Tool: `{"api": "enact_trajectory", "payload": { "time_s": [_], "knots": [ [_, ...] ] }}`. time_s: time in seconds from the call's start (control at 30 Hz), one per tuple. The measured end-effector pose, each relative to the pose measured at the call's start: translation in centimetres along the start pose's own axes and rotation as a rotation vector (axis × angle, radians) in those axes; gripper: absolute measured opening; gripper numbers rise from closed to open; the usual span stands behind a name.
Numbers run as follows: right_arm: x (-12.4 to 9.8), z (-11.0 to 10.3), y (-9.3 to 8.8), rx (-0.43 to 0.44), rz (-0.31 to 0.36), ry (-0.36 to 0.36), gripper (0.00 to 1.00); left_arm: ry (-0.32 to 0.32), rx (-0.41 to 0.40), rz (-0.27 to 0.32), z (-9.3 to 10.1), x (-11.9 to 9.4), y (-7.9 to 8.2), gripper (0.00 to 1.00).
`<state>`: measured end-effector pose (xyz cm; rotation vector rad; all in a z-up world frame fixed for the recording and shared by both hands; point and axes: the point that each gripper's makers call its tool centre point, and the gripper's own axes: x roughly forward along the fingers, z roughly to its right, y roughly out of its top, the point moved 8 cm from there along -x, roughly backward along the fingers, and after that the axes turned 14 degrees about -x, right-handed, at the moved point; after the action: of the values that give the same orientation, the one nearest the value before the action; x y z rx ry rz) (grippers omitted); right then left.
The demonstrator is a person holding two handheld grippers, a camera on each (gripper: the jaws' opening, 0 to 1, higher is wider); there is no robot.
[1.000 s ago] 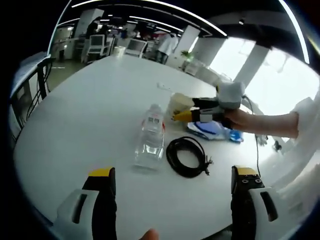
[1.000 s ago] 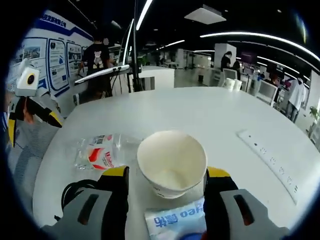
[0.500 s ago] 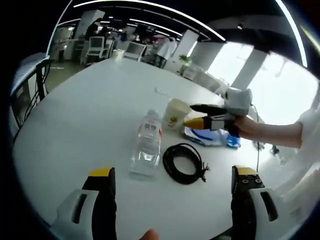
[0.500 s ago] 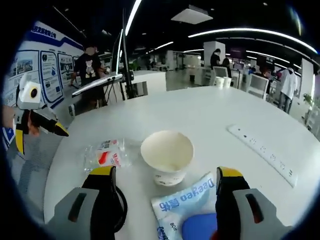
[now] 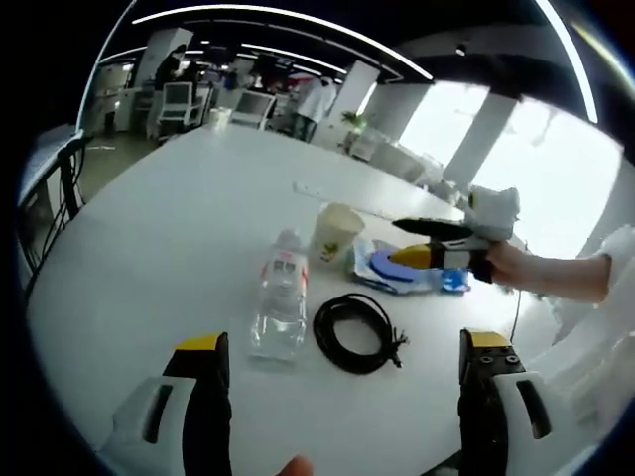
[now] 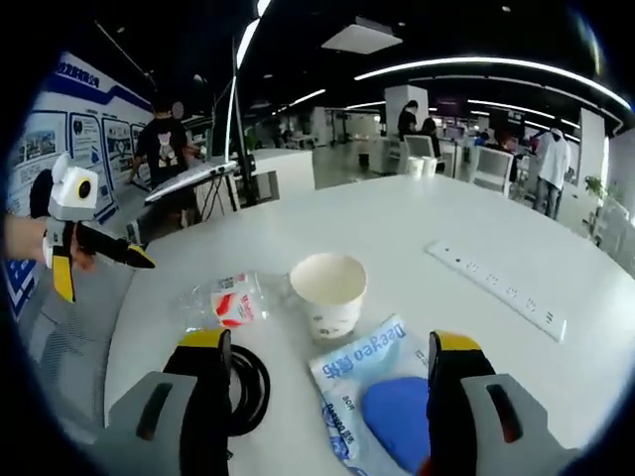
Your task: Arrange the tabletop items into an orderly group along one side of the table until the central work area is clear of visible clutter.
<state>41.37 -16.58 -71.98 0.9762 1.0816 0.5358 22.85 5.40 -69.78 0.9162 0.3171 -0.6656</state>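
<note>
Right claw (image 6: 322, 397) has backed off white paper cup (image 6: 328, 294), both claws wide open, empty; we grip cup's light, crushable wall gently. Left claw (image 5: 337, 397) hovers.

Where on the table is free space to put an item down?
The table is bare between the paper cup and the power strip, and past both toward the far edge. It is crowded around the bottle, black cable and blue packet.

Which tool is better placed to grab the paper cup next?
Right. The right tool is open and lined up with the paper cup just ahead; the left tool sits farther back, behind the bottle and cable.
</note>
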Motion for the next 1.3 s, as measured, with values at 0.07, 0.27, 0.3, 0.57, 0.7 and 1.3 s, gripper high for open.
{"api": "enact_trajectory", "payload": {
  "time_s": [0.07,0.27,0.3,0.57,0.7,1.3],
  "knots": [
    [-0.7,-0.1,-0.2,0.004,-0.002,-0.013,0.8,-0.008,0.014,-0.007,0.2,0.1,0.1,0.93],
    [-3.1,-0.5,-0.9,0.029,-0.006,-0.06,0.79,-0.03,0.039,-0.007,0.8,0.3,0.8,0.92],
    [-3.4,-0.6,-1.0,0.031,-0.007,-0.065,0.79,-0.031,0.047,-0.009,0.8,0.3,0.9,0.92],
    [-6.6,-1.0,-2.2,0.055,-0.014,-0.128,0.79,-0.054,0.082,-0.023,1.5,0.7,1.2,0.92],
    [-7.6,-1.2,-2.8,0.074,-0.018,-0.148,0.78,-0.06,0.094,-0.032,1.7,0.9,1.3,0.92],
    [-8.4,-1.6,-3.8,0.087,-0.044,-0.145,0.75,-0.002,0.1,-0.046,0.8,2.9,2.8,0.87]
  ]
}}
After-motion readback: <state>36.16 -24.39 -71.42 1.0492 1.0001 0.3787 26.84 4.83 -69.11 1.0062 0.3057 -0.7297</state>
